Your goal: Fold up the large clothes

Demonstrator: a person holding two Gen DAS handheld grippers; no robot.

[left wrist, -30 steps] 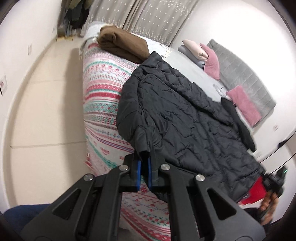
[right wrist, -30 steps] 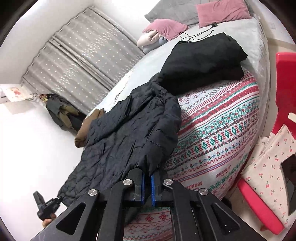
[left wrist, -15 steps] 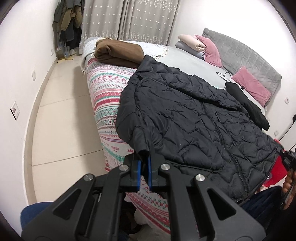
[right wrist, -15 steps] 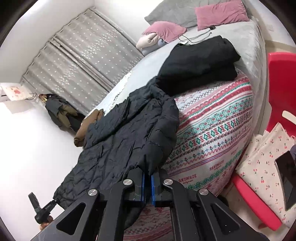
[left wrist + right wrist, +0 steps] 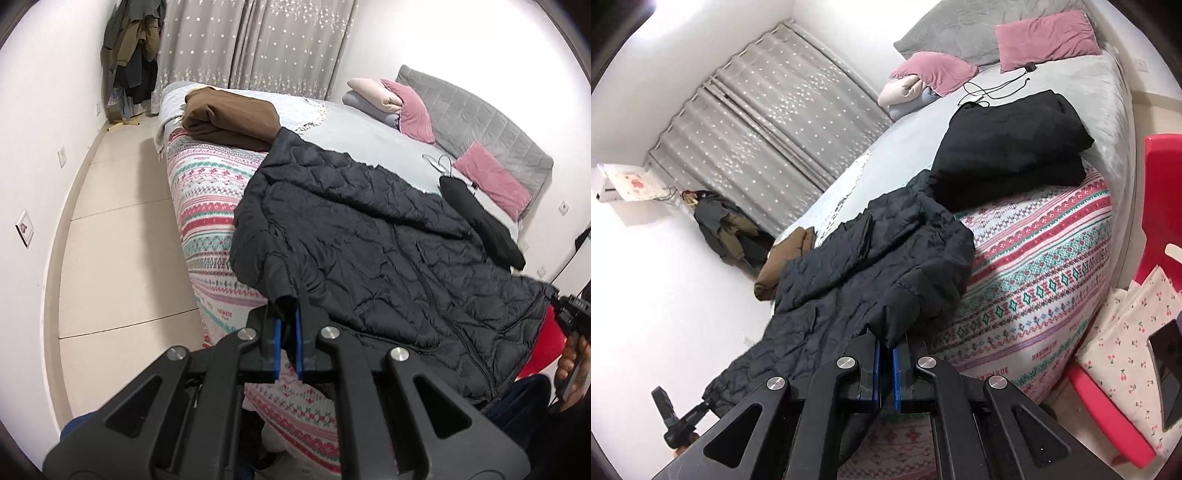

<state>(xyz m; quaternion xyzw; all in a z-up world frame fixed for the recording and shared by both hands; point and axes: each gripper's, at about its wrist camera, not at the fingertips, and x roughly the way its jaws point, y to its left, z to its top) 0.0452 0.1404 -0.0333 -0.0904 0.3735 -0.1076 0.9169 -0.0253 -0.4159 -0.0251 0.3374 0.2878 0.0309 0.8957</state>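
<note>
Both tongs raised — left tongs (image 5: 288, 314), right tongs (image 5: 885, 345), pinching jacket (image 5: 388, 240) cuffs

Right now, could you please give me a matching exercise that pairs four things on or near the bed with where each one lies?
Things:
1. black quilted jacket
2. folded brown garment
3. folded black garment
4. cherry-print cloth

Places:
A. on the red chair beside the bed
B. spread on the patterned blanket, a cuff pinched in each gripper
C. on the bed, at the curtain end
D. on the bed below the pink pillows, by a black cable

Pairs: 1-B, 2-C, 3-D, 4-A
</note>
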